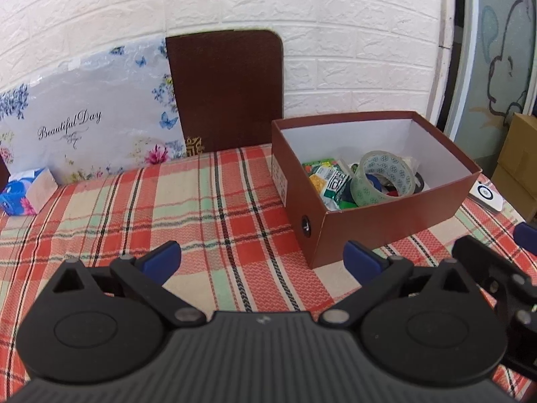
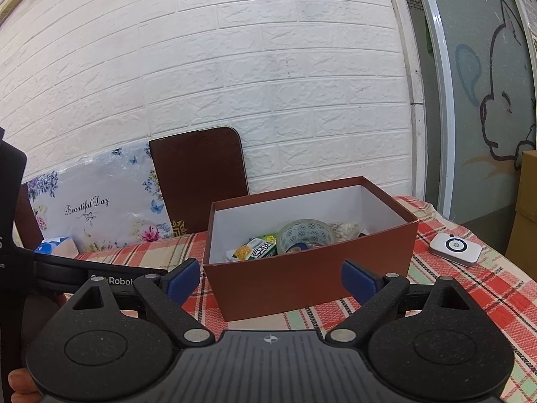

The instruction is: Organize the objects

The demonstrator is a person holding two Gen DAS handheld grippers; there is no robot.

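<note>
Two grippers, left gripper [image 1: 261,258] and right gripper [image 2: 270,277], stand spread wide, empty. Box [image 2: 302,278] at twelve o'clock holds tape roll [image 2: 303,235] and snack packet [image 2: 258,248]. Cardboard judged light, stiff; grasp a wall rim.

Open brown box [image 1: 386,225] on the plaid cloth holds clear tape roll [image 1: 382,178] (tilted) and snack packets [image 1: 330,181].
</note>
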